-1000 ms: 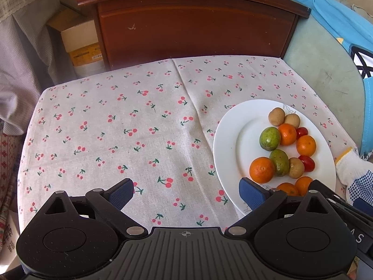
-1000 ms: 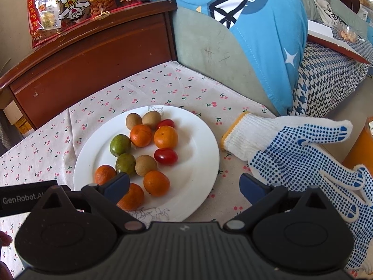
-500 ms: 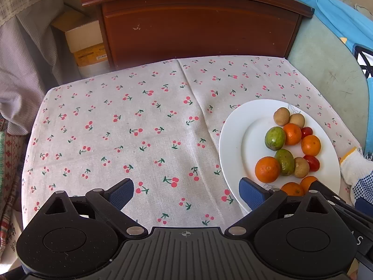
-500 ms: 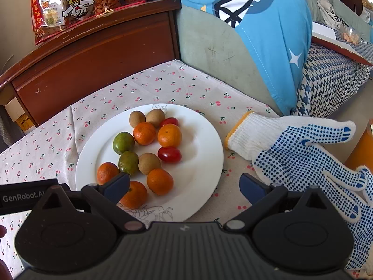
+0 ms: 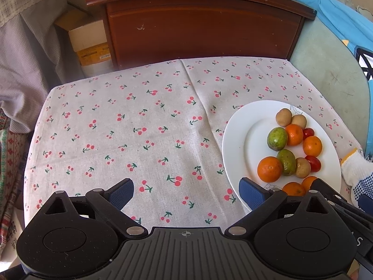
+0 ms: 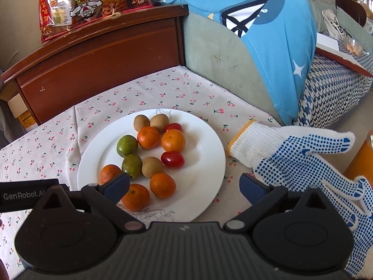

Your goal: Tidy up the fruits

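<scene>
Sunlight falls across a cherry-print tablecloth, with a dark wooden cabinet at twelve o'clock, a cardboard box at ten, and a green sofa draped in blue cloth at two.

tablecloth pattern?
Pale tablecloth printed with small red cherries on green stems; clearest in left wrist view.

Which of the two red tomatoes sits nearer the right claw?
The tomato beside the brown fruit, mid-plate; the other tomato lies farther back by the two brown fruits.
</scene>
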Demonstrator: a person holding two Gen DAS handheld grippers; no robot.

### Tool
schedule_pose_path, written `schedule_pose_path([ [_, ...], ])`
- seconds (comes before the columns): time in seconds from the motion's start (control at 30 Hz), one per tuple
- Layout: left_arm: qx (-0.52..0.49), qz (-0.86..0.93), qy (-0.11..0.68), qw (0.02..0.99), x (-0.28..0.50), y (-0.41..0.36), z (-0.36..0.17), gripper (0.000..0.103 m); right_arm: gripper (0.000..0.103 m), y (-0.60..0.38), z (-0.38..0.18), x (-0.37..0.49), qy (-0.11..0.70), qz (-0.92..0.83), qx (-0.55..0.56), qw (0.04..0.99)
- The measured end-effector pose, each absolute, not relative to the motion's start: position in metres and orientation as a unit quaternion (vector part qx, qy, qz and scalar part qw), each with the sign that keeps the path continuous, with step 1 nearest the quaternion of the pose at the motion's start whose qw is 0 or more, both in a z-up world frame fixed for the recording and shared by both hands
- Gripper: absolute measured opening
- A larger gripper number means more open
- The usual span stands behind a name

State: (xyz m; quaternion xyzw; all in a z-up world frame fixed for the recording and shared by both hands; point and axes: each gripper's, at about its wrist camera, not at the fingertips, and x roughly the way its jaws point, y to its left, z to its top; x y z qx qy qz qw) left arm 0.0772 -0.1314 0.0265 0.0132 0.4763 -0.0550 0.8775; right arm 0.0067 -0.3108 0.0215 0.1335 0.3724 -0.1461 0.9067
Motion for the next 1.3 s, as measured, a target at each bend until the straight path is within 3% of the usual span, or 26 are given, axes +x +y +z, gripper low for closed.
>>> schedule_pose_path([
  [1.3,0.028,-0.050,0.458,0.887,0.067,-0.123,0.038,0.098,0.100,-0.300,0.033,-0.001,0.332,-0.110,0.074,0.934],
])
